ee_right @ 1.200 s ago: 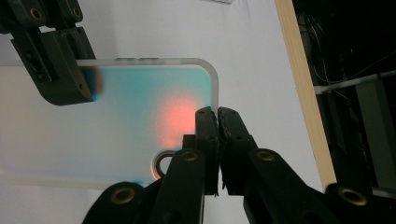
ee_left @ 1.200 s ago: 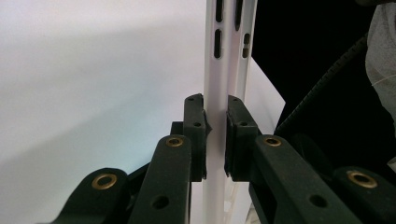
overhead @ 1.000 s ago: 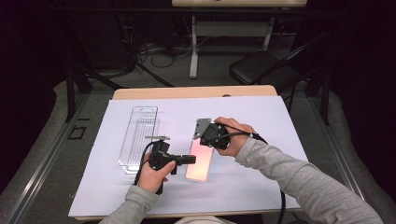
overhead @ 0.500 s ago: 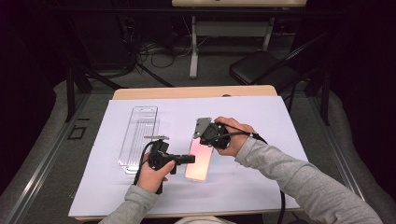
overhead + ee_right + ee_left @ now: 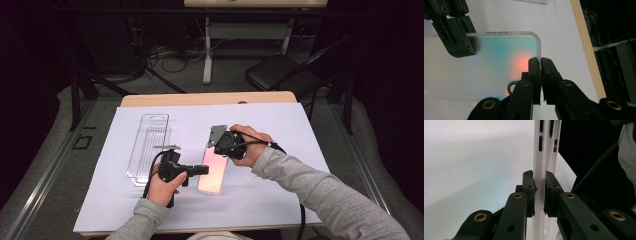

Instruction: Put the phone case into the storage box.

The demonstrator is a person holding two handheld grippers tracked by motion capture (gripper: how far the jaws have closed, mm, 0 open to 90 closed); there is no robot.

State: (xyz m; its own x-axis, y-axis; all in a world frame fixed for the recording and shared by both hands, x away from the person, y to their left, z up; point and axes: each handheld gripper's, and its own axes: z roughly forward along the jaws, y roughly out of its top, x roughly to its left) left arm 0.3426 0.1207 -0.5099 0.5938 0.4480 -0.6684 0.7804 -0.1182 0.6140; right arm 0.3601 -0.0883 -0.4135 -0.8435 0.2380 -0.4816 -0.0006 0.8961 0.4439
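White sheet (image 5: 280, 200) covered the desk; both claws, left (image 5: 204, 170) and right (image 5: 216, 146), clenched the phone case (image 5: 212, 172) mid-desk.

Two grippers: left gripper (image 5: 200, 169), right gripper (image 5: 219, 143). Two hands: left hand (image 5: 162, 186), right hand (image 5: 250, 145). One pink phone case (image 5: 212, 170). One clear tray (image 5: 147, 148). One white sheet (image 5: 280, 125). One table (image 5: 200, 99). One chair (image 5: 280, 75). One desk leg (image 5: 206, 50) behind. Floor cables: count unclear.
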